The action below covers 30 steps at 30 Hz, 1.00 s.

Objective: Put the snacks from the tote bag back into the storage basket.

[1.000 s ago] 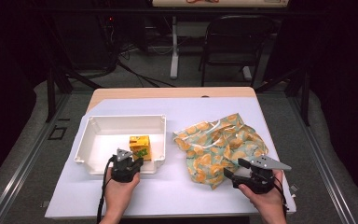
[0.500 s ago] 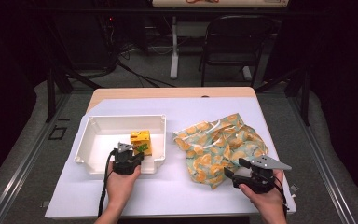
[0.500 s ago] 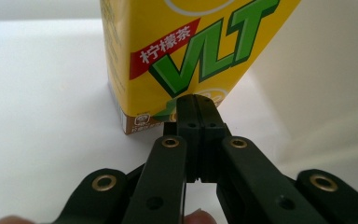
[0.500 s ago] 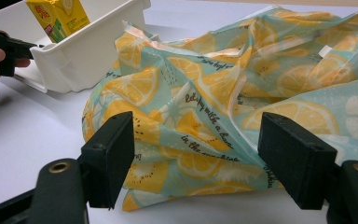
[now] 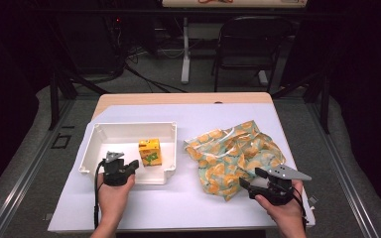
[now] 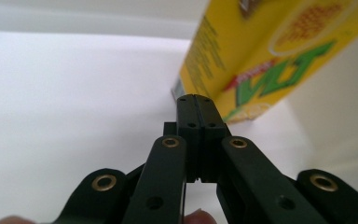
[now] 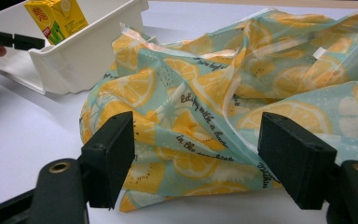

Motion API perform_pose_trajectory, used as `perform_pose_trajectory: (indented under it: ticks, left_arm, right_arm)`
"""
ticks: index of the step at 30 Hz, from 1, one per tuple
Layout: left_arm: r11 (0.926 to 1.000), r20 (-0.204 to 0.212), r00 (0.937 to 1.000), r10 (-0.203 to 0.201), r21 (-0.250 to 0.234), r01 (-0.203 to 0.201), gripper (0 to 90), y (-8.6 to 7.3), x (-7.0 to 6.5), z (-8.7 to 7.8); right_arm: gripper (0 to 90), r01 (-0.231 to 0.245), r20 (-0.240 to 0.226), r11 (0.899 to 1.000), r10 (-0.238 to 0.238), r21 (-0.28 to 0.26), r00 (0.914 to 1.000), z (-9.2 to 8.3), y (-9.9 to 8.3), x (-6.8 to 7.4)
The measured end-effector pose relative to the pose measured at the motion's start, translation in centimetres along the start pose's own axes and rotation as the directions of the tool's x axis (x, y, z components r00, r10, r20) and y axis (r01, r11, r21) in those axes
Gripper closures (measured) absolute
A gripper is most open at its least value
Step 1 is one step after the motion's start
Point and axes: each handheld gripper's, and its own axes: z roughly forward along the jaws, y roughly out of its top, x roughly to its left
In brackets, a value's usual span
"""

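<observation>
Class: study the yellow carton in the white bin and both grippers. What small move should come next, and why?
Probably draw the left gripper back out of the white bin. Its fingers are shut on nothing, and the yellow carton already stands upright inside. The right gripper waits open at the lemon-print bag.

bag (image 7: 200,116) print, centre of the right gripper view: "let's play with a..." and "in the sunshine", partly legible script
carton (image 6: 265,51) lettering: green and red, unreadable
</observation>
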Motion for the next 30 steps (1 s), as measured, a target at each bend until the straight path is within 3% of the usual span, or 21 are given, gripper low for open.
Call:
perform_pose_trajectory:
  ticks: [8, 22, 30]
  left_arm:
    - [0.9999, 0.000, 0.9999, 0.012, -0.001, -0.012, 90.0, 0.8, -0.5, 1.5]
    - [0.9999, -0.015, 0.9999, 0.004, -0.009, -0.005, 90.0, 1.8, -0.4, 2.2]
    - [1.0000, 0.003, 1.0000, -0.001, 0.008, 0.001, 90.0, 2.0, -0.6, 2.7]
  right_arm:
    - [26.5, -0.001, 0.001, 1.000, 0.001, -0.003, 1.0000, 0.1, 0.0, 0.0]
    - [26.5, 0.011, 0.004, 1.000, -0.011, 0.006, 0.9999, 0.2, 0.0, 0.0]
    - [26.5, 0.012, 0.004, 1.000, -0.012, 0.006, 0.9999, 0.2, 0.0, 0.0]
